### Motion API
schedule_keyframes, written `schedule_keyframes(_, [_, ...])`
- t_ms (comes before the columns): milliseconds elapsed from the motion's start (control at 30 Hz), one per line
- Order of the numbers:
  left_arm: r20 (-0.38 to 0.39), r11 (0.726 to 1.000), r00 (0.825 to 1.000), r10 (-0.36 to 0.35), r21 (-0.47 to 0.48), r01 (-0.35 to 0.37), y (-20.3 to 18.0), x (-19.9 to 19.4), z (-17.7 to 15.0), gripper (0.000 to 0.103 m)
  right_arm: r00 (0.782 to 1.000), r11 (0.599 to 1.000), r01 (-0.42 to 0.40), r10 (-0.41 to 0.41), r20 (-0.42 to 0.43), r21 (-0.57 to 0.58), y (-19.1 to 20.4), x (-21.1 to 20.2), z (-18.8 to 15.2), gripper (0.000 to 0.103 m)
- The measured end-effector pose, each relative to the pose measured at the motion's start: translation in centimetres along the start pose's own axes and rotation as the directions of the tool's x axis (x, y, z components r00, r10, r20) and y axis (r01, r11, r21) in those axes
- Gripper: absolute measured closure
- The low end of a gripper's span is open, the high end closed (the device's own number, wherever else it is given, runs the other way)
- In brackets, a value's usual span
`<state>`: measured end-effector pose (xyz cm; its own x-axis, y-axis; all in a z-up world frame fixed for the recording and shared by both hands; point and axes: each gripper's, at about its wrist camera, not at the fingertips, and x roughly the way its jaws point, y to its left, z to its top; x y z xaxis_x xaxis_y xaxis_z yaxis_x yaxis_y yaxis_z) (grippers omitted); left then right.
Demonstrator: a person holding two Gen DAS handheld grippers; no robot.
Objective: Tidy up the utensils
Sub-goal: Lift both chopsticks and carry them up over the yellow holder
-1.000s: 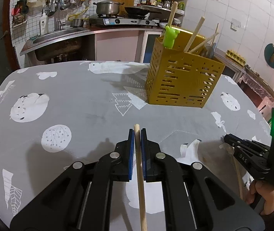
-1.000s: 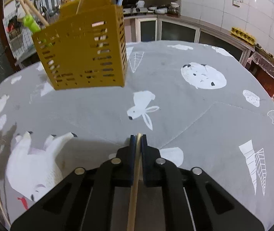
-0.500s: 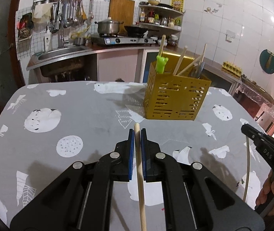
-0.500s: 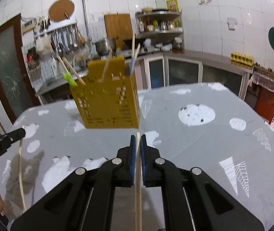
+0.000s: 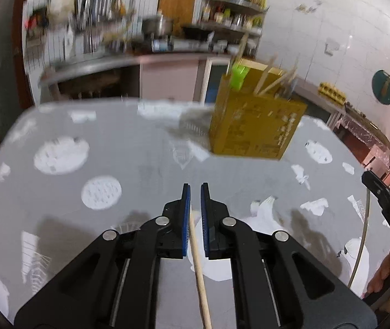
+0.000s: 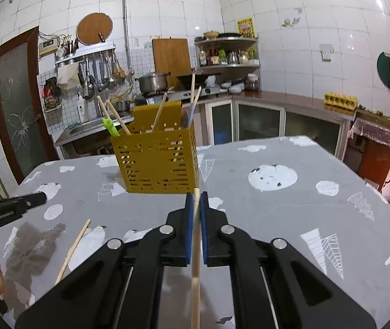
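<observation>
A yellow slotted utensil holder [image 6: 158,161] stands on the grey table, holding several wooden chopsticks and a green-handled utensil [image 6: 110,127]. It also shows, blurred, in the left wrist view [image 5: 255,126]. My right gripper [image 6: 195,196] is shut on a wooden chopstick [image 6: 195,260], held above the table in front of the holder. My left gripper [image 5: 194,189] has its jaws slightly parted; a wooden chopstick [image 5: 199,268] lies slanted between them, its tip low in the gap. That chopstick also shows in the right wrist view [image 6: 73,249].
The table carries a grey cloth [image 6: 277,208] with white animal and tree prints. Behind it are a sink, a stove with a pot [image 6: 152,82], shelves and cabinets. A dark door [image 6: 19,104] stands at the left.
Both grippers have risen and pulled back from the holder. The left jaws have parted a little and its chopstick has slid back and tilted. The left view is now motion-blurred.
</observation>
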<state>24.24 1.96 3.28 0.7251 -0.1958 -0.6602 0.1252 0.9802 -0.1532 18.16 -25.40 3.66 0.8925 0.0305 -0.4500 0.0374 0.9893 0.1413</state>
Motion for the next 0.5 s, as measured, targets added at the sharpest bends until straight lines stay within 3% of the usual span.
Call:
schedule_keyframes(100, [-0.102, 1.0, 0.995, 0.0, -0.015, -0.002, 0.5, 3.0, 0.0, 0.077, 0.999, 1.0, 0.003, -0.003, -0.036, 0.006, 0.0, 1.4, -0.2, 0.098])
schedule_keyframes(167, [-0.118, 1.0, 0.993, 0.014, -0.011, -0.016, 0.5, 4.2, -0.2, 0.054, 0.998, 1.0, 0.01, -0.009, -0.065, 0.01, -0.2, 2.7, -0.3, 0.098])
schedule_keyframes(233, [-0.134, 1.0, 0.991, 0.028, -0.006, -0.029, 0.5, 5.4, -0.3, 0.048, 0.995, 1.0, 0.012, -0.01, -0.095, 0.023, -0.7, 3.9, -0.3, 0.098])
schedule_keyframes(333, [-0.188, 1.0, 0.982, 0.027, -0.004, -0.028, 0.2, 7.5, -0.6, 0.049, 0.992, 0.999, 0.019, -0.015, -0.128, 0.032, -1.0, 5.4, -0.5, 0.098])
schedule_keyframes(500, [-0.256, 0.997, 0.964, 0.076, 0.033, -0.069, -0.3, 10.4, -1.0, 0.063, 0.988, 0.999, 0.019, -0.014, -0.151, 0.033, -1.2, 6.8, -1.1, 0.098])
